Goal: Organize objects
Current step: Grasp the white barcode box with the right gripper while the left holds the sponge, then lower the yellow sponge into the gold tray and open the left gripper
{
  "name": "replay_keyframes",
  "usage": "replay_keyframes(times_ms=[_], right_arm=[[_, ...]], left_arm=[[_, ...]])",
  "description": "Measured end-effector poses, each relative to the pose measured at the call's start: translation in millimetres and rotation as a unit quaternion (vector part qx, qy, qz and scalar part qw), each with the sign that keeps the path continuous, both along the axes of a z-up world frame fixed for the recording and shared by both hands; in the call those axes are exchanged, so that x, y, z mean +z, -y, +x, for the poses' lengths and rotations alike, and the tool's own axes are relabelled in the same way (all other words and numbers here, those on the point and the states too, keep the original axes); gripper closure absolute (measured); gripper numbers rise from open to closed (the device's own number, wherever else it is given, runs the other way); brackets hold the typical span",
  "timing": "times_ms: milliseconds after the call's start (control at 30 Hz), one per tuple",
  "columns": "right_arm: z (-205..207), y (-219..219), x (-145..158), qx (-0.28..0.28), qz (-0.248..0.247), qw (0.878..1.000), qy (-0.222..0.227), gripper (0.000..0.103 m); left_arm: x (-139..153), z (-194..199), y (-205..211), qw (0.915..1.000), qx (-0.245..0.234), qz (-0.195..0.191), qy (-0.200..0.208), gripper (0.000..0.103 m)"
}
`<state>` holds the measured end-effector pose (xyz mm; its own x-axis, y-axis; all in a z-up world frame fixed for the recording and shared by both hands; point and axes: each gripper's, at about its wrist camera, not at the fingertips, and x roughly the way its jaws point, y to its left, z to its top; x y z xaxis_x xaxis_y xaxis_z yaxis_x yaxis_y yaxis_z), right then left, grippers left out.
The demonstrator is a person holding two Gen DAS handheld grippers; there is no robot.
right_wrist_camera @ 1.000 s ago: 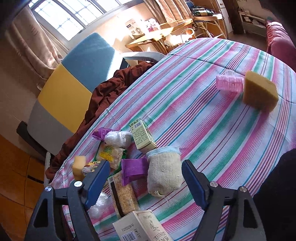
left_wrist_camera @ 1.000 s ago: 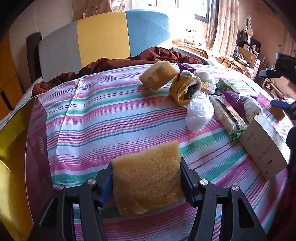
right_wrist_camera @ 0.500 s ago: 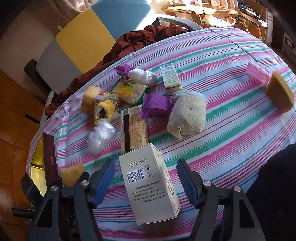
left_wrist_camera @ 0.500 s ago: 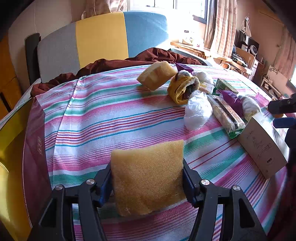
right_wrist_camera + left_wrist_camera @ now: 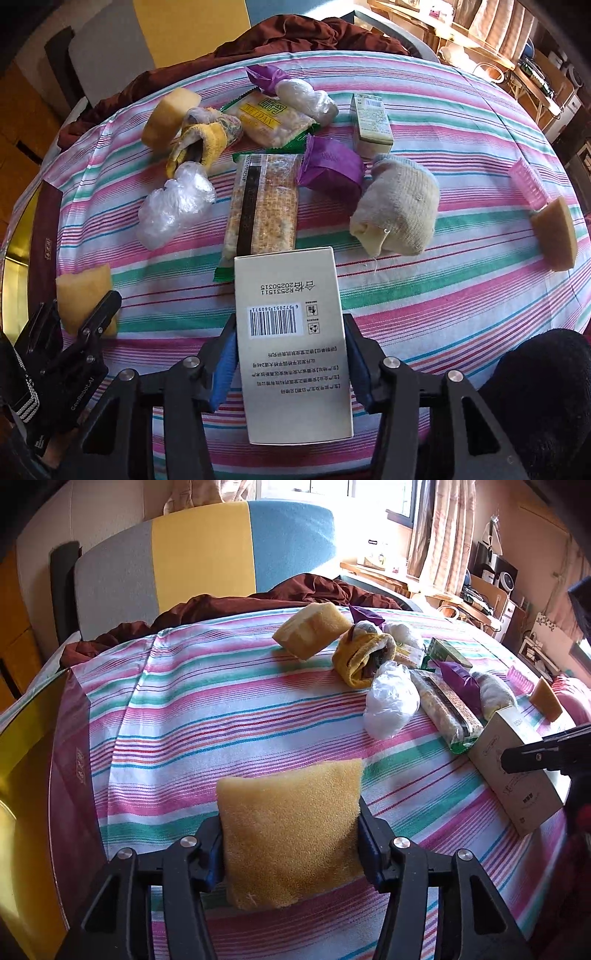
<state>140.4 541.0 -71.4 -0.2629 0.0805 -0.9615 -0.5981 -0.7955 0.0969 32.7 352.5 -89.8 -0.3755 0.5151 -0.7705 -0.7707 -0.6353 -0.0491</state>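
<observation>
Left wrist view: a yellow foam sponge block point(image 5: 290, 834) is pinched between the left jaws, a beige cardboard box point(image 5: 291, 339) is flanked by the right jaws, contact unclear, while scattered snack packets and socks beyond remain unsorted.

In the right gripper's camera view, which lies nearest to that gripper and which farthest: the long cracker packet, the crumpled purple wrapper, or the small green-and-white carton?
1. Long cracker packet, straight ahead, just beyond the held box.
2. Crumpled purple wrapper, slightly right, farther back.
3. Small green-and-white carton, right, farthest.
</observation>
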Motion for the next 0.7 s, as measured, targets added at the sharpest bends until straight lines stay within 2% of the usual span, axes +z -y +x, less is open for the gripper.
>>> replay_keyframes(times_ms=[67, 367, 600, 700], right_arm=[[0.8, -0.5, -0.2, 0.0, -0.002, 1.0, -0.002, 0.051], [4.4, -2.5, 0.1, 0.003, -0.003, 1.0, -0.005, 0.051], [8.8, -6.3, 0.9, 0.003, -0.001, 1.0, -0.006, 0.051], [10.9, -8.6, 1.5, 0.003, -0.002, 1.0, -0.008, 0.051]], left_arm=[[8.3, -0.3, 7.5, 0.9999, 0.006, 0.008, 0.011, 0.048], [52.3, -2.2, 62.1, 0.9981, 0.039, 0.047, -0.003, 0.048], [73.4, -12.7, 107.5, 0.9946, 0.082, 0.064, -0.007, 0.048], [78.9, -24.0, 135.5, 0.991, 0.116, 0.064, -0.01, 0.048]])
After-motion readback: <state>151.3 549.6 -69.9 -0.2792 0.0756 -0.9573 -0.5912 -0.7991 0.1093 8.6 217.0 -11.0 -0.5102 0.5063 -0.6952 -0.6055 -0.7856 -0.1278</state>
